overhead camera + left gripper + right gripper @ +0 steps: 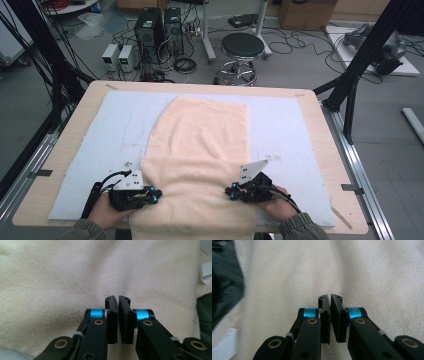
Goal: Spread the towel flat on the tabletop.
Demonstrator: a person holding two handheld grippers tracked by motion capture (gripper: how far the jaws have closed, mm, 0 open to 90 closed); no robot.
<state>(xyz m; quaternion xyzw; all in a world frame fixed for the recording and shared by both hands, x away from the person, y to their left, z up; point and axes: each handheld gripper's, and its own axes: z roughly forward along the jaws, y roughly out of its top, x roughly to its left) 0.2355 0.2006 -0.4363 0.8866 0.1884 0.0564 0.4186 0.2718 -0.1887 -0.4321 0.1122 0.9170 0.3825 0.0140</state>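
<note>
A cream towel (200,140) lies lengthwise on a pale blue mat (285,130), and its near end hangs over the table's front edge. My left gripper (154,195) rests on the towel's near left part and points right, held by a hand. My right gripper (231,192) rests on the near right part and points left. In the left gripper view the gripper (118,298) has its jaws shut over the towel (62,277), and I see no cloth between them. The right gripper (330,297) stands the same way over the towel (374,272).
The mat covers a wooden table (90,100) with rounded corners. Beyond its far edge stand a black stool (242,47), computer towers (150,27) and loose cables on the floor. Black frame struts (365,50) rise at the right.
</note>
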